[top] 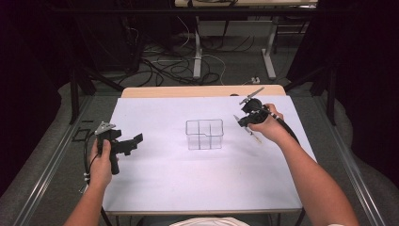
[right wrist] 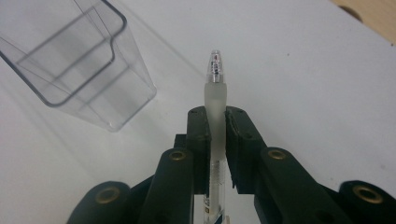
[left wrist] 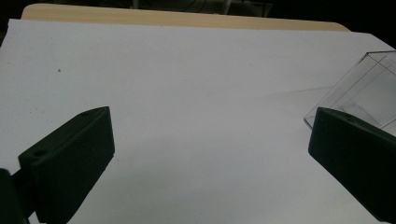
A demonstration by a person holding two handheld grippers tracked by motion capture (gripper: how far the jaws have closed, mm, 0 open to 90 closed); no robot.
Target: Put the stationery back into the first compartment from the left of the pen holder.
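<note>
Item: clear plastic pen holder with inner dividers (top: 204, 134), upright near the middle of the white tabletop sheet (top: 160, 179), nothing visible in its compartments; in the right gripper view its transparent walls and stepped rim (right wrist: 74, 60) lie to the upper left, apart from the jaws. Item: slim pen with frosted translucent grip and clear barrel (right wrist: 215, 107), clamped between the two black jaws of the right gripper (right wrist: 216, 116) — jaws drawn in tight against both sides of the barrel, the clear tip (right wrist: 215, 59) standing out past them over bare sheet, just beside the holder and not touching it. In the high view the right gripper (top: 248, 120) is held in the person's right hand (top: 266, 127) to the right of the holder, above the sheet, with the pen (top: 251, 134) slanting down below the hand. Item: left gripper (top: 129, 145), held in the left hand (top: 101, 165) over the left part of the sheet, well apart from the holder — jaws spread wide with nothing between them; its own view shows a corner of the holder (left wrist: 369, 88) behind the right-hand jaw and the pale wooden table edge (left wrist: 187, 18) beyond the sheet
</note>
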